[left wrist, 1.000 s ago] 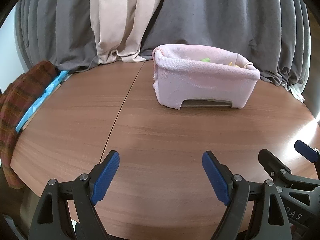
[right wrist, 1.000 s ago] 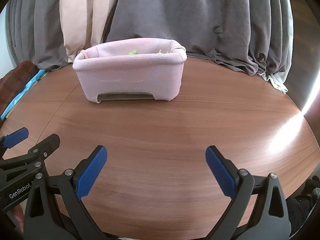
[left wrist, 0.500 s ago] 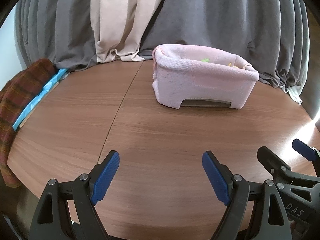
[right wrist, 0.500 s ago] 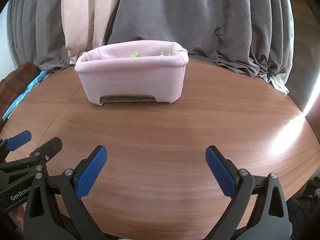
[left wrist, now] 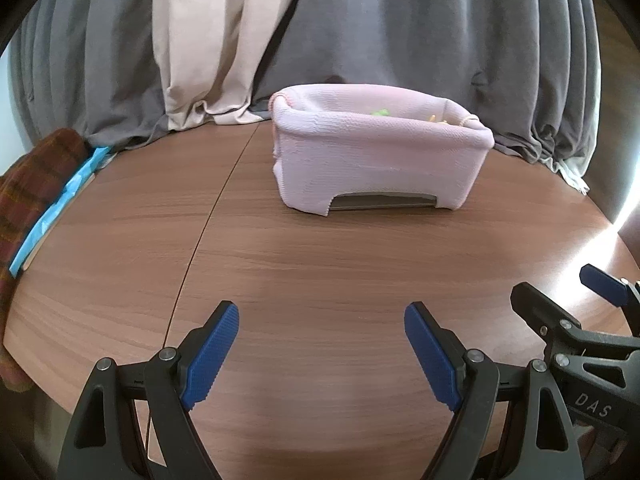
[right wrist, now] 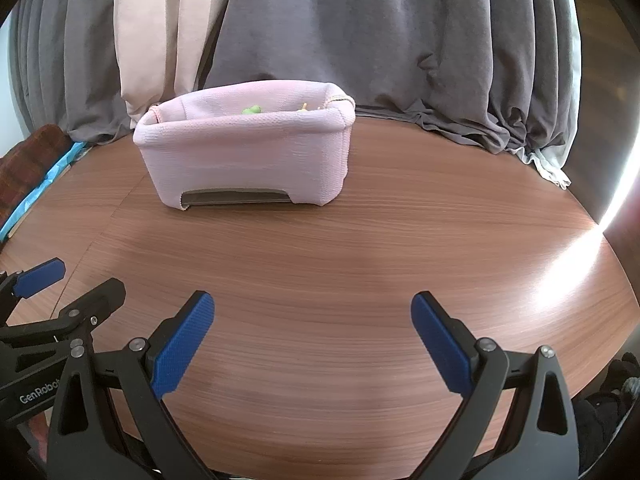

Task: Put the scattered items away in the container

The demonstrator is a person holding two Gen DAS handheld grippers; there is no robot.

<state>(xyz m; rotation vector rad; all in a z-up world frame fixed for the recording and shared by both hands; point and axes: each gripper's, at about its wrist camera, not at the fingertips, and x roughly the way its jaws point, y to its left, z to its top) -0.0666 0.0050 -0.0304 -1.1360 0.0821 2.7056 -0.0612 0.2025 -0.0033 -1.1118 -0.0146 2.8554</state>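
A pink fabric-covered container (left wrist: 376,160) (right wrist: 244,160) stands on the round wooden table (left wrist: 320,272) (right wrist: 320,264), towards the far side. Over its rim peek a green item (left wrist: 380,112) (right wrist: 252,109) and a yellow one (left wrist: 438,120) (right wrist: 303,108). My left gripper (left wrist: 322,316) hovers open over bare wood well short of the container, nothing between its blue pads. My right gripper (right wrist: 312,308) is open too and holds nothing. Each gripper shows at the edge of the other's view: the right gripper (left wrist: 560,300) low on the right, the left gripper (right wrist: 78,280) low on the left.
Grey and beige curtains (left wrist: 360,40) (right wrist: 360,40) hang behind the table. A dark red plaid cloth (left wrist: 32,184) (right wrist: 28,160) and a light blue strip (left wrist: 60,204) (right wrist: 44,180) lie at the left edge. Bright glare (right wrist: 568,280) falls on the right rim.
In both views the container has drifted slightly lower and to the side as the hands shifted a little. Both grippers have stayed open.
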